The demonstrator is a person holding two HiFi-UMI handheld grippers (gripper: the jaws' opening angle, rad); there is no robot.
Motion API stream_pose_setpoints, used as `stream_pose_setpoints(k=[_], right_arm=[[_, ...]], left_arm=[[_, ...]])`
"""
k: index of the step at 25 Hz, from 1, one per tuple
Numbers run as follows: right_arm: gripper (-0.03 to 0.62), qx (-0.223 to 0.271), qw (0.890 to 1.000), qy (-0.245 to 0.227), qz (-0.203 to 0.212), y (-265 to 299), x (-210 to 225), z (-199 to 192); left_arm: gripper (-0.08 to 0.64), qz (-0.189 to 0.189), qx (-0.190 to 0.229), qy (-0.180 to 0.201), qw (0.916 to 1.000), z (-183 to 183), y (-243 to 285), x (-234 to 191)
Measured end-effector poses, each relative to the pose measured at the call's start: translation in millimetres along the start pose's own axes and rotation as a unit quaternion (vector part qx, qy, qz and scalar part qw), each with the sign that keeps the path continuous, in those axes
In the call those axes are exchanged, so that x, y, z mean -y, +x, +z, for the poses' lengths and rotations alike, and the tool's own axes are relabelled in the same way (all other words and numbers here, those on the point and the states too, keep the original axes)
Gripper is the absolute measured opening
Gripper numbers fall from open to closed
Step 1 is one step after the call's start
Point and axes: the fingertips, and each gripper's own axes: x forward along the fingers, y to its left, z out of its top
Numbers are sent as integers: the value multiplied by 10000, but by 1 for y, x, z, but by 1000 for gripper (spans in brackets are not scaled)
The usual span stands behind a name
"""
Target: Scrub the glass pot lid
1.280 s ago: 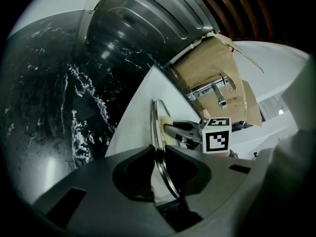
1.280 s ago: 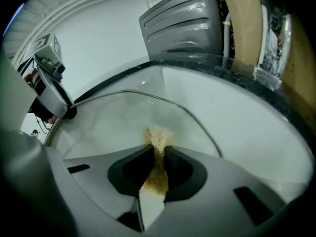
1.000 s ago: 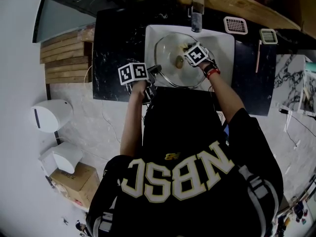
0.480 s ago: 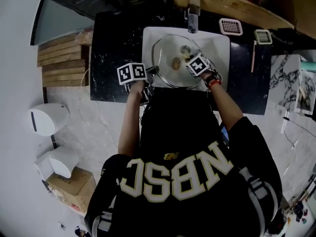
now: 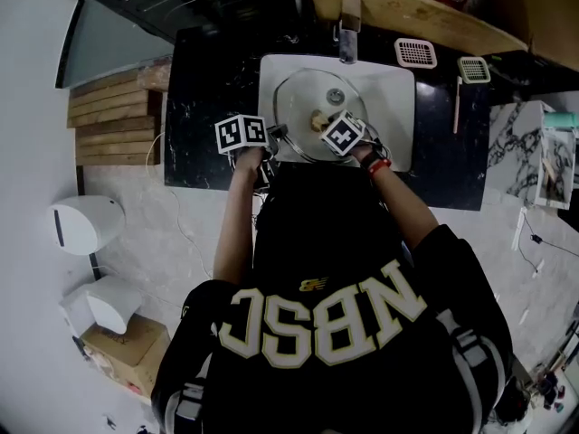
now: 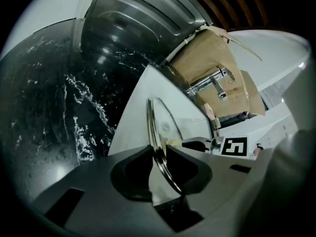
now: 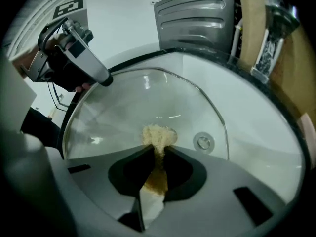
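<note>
In the head view, we are looking down at a white square sink (image 5: 398,98) set in a black stone counter (image 5: 208,89). The round glass pot lid with a metal rim (image 5: 298,102) is sitting in the sink. Our left gripper (image 5: 280,136) is reaching the lid's near left edge. Our right gripper (image 5: 322,122) is leaning over the near right part of the glass.

In the left gripper view, the jaws are pinching tight on the lid's metal rim (image 6: 159,154), and the glass is running away from us on its edge.

In the right gripper view, the jaws are squeezing a small yellow scrub pad (image 7: 158,136). The pad is pressing on the glass, close to the middle. A round metal drain (image 7: 203,142) is showing just right of the pad.
</note>
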Motion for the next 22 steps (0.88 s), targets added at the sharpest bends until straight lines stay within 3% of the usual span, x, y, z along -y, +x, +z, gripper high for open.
stream_pose_setpoints(k=[4,12,14,18,22], right_arm=[[66,309,9986,271,320,-7,-14,18],[69,1270,9852,1113,-289,-67,35,36],[69,1518,9779,1380,-404,-86,49,35],[69,2175,9563,1851,-632,-126,75,37],[71,2760,9322,1996,-1219,-182,99,44]], left_arm=[[102,524,-340,223,9978,-11,2,-11],[149,1014,-519,1084,9876,-4,-12,-16],[155,1002,-326,1220,9869,9,-22,-9],[158,586,379,1371,9881,42,-36,28],[158,247,1236,1698,9774,79,-50,80]])
